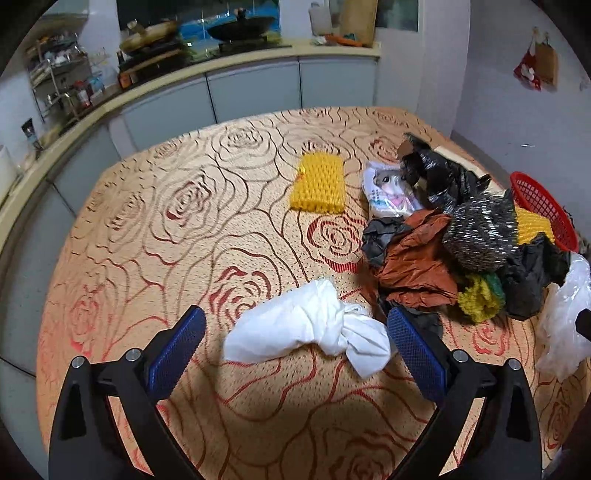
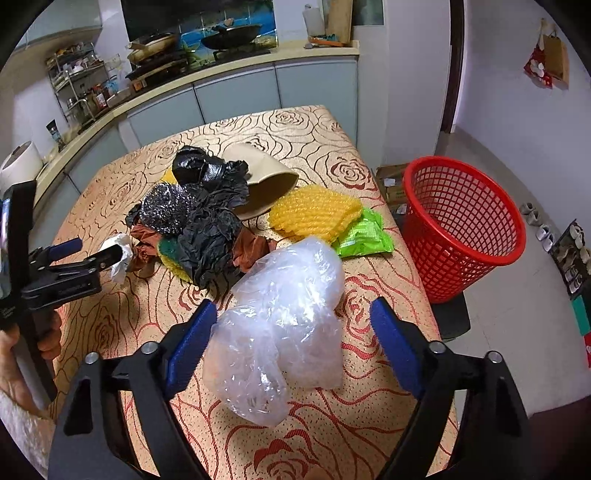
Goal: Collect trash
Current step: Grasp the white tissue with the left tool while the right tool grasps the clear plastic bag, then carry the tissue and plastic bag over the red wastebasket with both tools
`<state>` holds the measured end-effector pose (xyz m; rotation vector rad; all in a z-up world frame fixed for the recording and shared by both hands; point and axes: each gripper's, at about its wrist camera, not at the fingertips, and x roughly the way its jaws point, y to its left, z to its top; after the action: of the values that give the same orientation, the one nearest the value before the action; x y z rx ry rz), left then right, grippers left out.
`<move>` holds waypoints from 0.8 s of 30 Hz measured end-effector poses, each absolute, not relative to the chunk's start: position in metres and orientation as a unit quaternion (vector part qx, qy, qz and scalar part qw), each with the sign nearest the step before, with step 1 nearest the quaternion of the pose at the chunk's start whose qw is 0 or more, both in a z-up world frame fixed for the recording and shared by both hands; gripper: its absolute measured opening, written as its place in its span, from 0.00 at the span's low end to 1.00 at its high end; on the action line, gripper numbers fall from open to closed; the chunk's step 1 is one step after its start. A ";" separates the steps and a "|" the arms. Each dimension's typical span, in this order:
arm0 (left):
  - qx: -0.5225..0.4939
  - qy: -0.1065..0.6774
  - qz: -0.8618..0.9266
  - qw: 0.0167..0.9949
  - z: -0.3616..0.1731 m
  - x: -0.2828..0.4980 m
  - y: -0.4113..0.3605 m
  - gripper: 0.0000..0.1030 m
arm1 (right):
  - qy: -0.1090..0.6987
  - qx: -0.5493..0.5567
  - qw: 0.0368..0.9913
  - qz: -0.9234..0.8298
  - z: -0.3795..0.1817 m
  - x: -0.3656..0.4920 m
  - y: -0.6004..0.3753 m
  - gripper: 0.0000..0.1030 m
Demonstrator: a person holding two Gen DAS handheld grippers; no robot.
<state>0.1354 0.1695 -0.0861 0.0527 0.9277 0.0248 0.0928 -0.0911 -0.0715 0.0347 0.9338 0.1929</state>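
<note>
Spread wide, the left gripper (image 1: 295, 332) is held around a crumpled white tissue (image 1: 310, 328) on the rose-patterned tablecloth (image 1: 166, 221), while the right gripper (image 2: 291, 325) is likewise parted around a clear plastic bag (image 2: 284, 325). Beyond them, black bags (image 2: 210, 206), steel wool (image 2: 166, 210) and yellow foam netting (image 2: 314, 212) are piled, and a red basket (image 2: 461, 221) is seen beside the table.

A home kitchen: a dark wok (image 1: 242, 25) and a second pan (image 2: 152, 41) sit on a stove along a pale counter with grey-blue cabinet doors (image 1: 255, 88), beside a wire rack of bottles and jars (image 2: 79, 83). A bench (image 1: 207, 221) under a rose-patterned cloth stands in front, with a red plastic basket (image 2: 461, 221) on the tiled floor and shoes (image 2: 543, 229) lined by the wall.
</note>
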 end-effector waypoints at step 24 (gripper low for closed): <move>0.008 0.446 0.001 0.895 -0.098 0.131 0.185 0.18 | 0.477 0.022 0.870 0.123 -0.094 0.102 -0.088 0.43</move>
<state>0.1314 0.1845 -0.0985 0.0168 0.9244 0.0022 0.1017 -0.0884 -0.0942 0.0454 0.9973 0.2567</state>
